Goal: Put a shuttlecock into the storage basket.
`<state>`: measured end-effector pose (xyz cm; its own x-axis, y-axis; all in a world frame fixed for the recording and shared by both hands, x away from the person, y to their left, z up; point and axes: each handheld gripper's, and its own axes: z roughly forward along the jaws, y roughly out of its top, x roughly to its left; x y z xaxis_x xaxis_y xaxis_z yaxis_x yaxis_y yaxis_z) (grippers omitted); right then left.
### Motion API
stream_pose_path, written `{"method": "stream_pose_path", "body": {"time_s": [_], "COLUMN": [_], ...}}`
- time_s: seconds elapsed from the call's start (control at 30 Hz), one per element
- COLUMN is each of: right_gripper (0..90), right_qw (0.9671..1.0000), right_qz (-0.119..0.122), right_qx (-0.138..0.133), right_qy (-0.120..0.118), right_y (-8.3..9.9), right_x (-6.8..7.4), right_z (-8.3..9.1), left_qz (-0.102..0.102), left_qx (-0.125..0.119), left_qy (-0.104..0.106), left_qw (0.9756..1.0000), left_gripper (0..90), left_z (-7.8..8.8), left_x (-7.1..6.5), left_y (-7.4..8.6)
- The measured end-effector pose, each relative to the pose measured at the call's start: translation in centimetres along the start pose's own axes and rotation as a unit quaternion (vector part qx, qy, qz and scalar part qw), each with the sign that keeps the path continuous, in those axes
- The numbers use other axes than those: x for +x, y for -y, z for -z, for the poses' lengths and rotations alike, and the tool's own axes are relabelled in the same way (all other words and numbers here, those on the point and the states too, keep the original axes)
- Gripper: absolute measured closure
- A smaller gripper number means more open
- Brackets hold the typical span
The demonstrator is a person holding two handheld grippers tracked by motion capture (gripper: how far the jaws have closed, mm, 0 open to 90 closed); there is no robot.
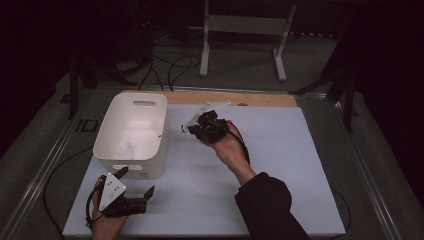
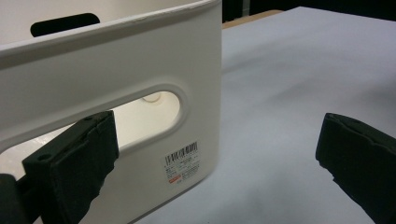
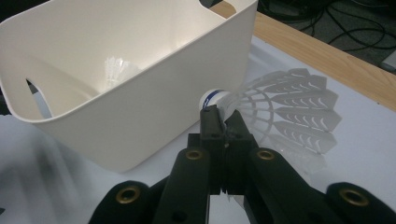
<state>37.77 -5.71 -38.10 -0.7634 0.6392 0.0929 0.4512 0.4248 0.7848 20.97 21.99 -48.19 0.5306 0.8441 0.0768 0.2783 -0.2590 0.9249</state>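
Observation:
My right gripper is shut on a white plastic shuttlecock, pinched just behind its cork, with the skirt fanning out to the right. It hovers beside the right wall of the white bin. In the high view this gripper is just right of the bin, over the light blue mat. A second shuttlecock lies inside the bin. My left gripper is open near the bin's front wall; its left pad sits in front of the handle slot and nothing is between the jaws.
The light blue mat covers the table, with a wooden strip along its far edge. A barcode label is on the bin's front wall. Cables and a white stand are on the floor beyond.

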Motion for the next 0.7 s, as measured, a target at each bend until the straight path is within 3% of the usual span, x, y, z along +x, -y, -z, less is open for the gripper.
{"method": "stream_pose_path", "body": {"time_s": [0.7], "right_gripper": [89.2], "right_qw": [0.9999], "right_qz": [0.002], "right_qx": [-0.009], "right_qy": [0.010], "right_y": [-1.9], "right_x": [-0.7], "right_z": [-0.1], "left_qz": [0.000], "left_qx": [0.001], "left_qy": [0.001], "left_qw": [1.0000], "left_gripper": [0.0], "left_z": [0.0], "left_x": [0.0], "left_y": [0.0]}}
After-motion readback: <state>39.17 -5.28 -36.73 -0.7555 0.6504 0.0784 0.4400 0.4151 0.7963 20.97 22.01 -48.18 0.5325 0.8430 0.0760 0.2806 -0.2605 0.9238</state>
